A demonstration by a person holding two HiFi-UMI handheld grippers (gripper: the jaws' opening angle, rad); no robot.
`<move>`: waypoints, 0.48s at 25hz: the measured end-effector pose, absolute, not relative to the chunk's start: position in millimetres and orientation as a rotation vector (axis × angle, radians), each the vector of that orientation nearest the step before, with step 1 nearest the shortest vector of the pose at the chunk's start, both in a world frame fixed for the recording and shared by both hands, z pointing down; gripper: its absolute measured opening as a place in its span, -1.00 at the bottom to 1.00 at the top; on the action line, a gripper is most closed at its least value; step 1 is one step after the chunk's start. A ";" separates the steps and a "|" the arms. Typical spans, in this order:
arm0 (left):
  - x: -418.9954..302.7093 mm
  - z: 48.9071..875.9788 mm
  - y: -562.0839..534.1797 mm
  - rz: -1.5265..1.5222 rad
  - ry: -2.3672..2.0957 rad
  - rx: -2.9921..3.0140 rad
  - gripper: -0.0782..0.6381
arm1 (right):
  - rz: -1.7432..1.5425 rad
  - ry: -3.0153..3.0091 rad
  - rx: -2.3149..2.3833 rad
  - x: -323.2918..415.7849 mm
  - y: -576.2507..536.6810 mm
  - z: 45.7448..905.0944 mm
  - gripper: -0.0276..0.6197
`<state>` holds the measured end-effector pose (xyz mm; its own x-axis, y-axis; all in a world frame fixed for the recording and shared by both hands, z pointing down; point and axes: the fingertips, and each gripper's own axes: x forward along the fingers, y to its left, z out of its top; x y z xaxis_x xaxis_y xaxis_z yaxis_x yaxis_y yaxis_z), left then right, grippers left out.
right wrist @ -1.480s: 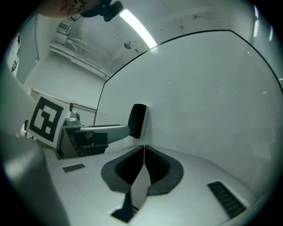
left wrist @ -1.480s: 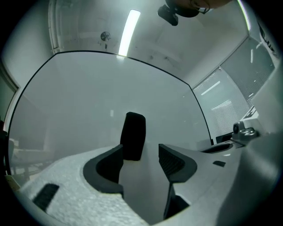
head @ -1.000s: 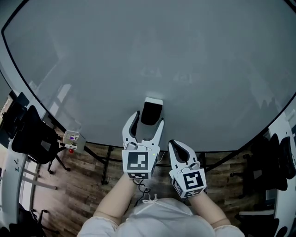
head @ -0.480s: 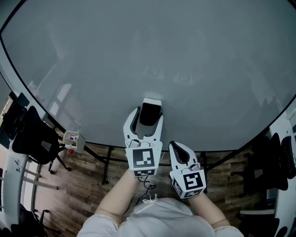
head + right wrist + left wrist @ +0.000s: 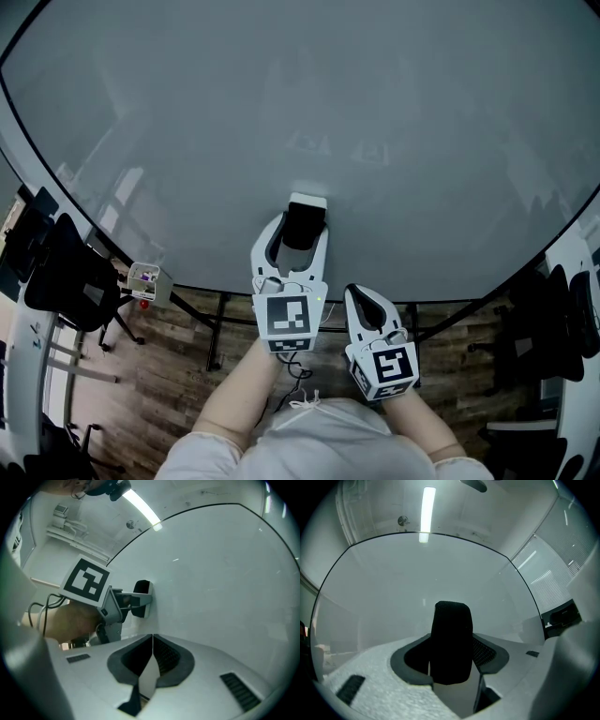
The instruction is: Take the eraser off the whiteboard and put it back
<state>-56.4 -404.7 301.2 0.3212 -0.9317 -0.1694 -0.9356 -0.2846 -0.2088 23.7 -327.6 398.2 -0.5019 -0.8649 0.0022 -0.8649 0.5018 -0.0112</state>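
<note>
As the left gripper (image 5: 302, 231), jaws closing, pinches the half-hidden eraser (image 5: 451, 634), the right gripper (image 5: 152, 638) is pressed together.

Eraser (image 5: 305, 223) on whiteboard (image 5: 281, 103), btwn L hand-held gripper (image 5: 300, 228) jaws; R hand-held gripper (image 5: 362, 293) beside.

My left gripper (image 5: 302, 227) points forward over the whiteboard's (image 5: 309, 103) lower edge. Its jaws have just been closing round the eraser (image 5: 305, 217), and the pads now sit against its two sides. My right gripper (image 5: 360, 292) hangs just beside it, further back, with jaws pressed together on nothing. Both forearms (image 5: 239, 398) reach forward close together.
</note>
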 end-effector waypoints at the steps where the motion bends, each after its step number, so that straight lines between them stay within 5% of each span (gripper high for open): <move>1: -56.6 301.2 -403.7 0.022 1.681 -2.330 -0.07 | -0.017 2.721 -1.566 23.2 -325.8 398.6 -0.83; 12: -66.8 297.6 -366.1 0.069 1.656 -2.317 -0.08 | -0.029 2.706 -1.606 24.9 -303.5 404.0 -0.83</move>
